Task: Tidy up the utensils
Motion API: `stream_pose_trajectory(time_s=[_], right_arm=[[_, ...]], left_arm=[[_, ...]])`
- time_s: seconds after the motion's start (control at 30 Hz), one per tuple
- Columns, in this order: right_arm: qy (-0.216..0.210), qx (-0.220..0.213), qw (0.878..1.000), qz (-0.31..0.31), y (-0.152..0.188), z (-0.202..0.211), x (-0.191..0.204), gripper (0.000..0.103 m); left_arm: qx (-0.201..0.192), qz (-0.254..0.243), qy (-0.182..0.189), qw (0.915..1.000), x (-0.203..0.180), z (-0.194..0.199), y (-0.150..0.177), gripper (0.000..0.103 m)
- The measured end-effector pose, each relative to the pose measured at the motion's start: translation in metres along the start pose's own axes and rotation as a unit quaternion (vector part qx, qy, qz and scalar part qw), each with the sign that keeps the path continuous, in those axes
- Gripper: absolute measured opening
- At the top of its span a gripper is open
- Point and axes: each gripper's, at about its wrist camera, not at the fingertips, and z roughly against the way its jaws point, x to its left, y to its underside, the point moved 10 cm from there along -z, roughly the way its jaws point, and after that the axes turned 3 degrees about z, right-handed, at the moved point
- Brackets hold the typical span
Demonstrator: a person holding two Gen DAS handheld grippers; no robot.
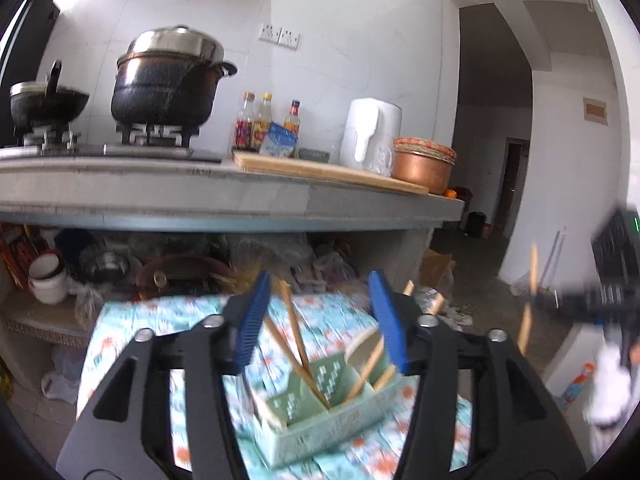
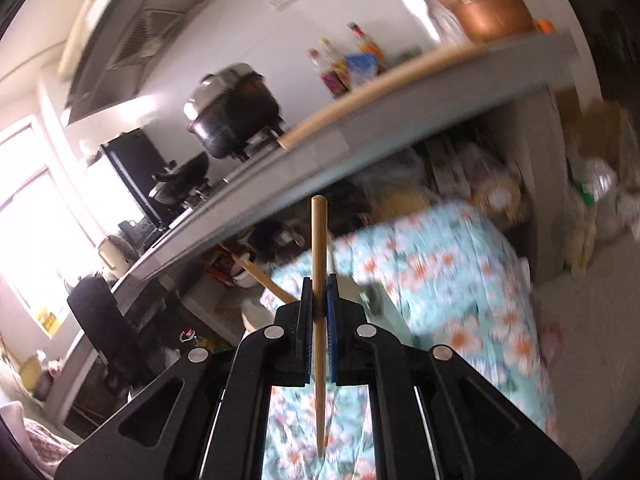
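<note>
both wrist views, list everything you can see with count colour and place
utensil organizer: one, pale green, on the floral cloth, below the left gripper
chopsticks in organizer: several, wooden, leaning in its compartments; exact count blurred
held chopstick: one, wooden, clamped upright in the right gripper
floral cloth: one, light blue with orange flowers, covering the low table
big pot: one, black with steel lid, on the stove
sauce bottles: three, dark contents, on the counter
white appliance: one, counter
copper pot: one, counter's right end
left gripper: black, blue pads, open
right gripper: black, blue pads, shut
</note>
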Motion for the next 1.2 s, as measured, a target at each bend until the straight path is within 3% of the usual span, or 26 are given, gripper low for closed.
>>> stream_pose_trajectory(time_s=[0.2,0.47,0.6,0.8,1.0,1.13,1.2], right_arm=[[-0.019,-0.039,0.996,0.076,-0.056,-0.013,0.047,0.006],[-0.023,-0.059,0.989,0.132,-0.09,-0.067,0.076,0.006],[0.003,-0.049,0.985,0.167,-0.082,-0.104,0.077,0.006],[0.035,-0.027,0.977,0.209,-0.048,-0.145,0.064,0.007],[0.054,0.0,0.968,0.245,-0.017,-0.158,0.059,0.008],[0.059,-0.01,0.967,0.246,-0.016,-0.148,0.058,0.034],[0.057,-0.019,0.971,0.232,-0.019,-0.139,0.054,0.036]], left_arm=[[0.058,-0.002,0.043,0.9974,0.001,0.029,0.044,0.069],[0.13,-0.008,0.068,0.9891,-0.01,0.041,0.11,0.074],[0.161,-0.001,0.078,0.9839,-0.016,0.033,0.134,0.074],[0.168,-0.038,0.076,0.9821,-0.026,0.027,0.146,0.074],[0.18,-0.029,0.074,0.9805,-0.02,0.018,0.153,0.074],[0.184,-0.017,0.071,0.9801,-0.014,0.013,0.153,0.075],[0.184,-0.016,0.067,0.9805,-0.011,0.01,0.152,0.079]])
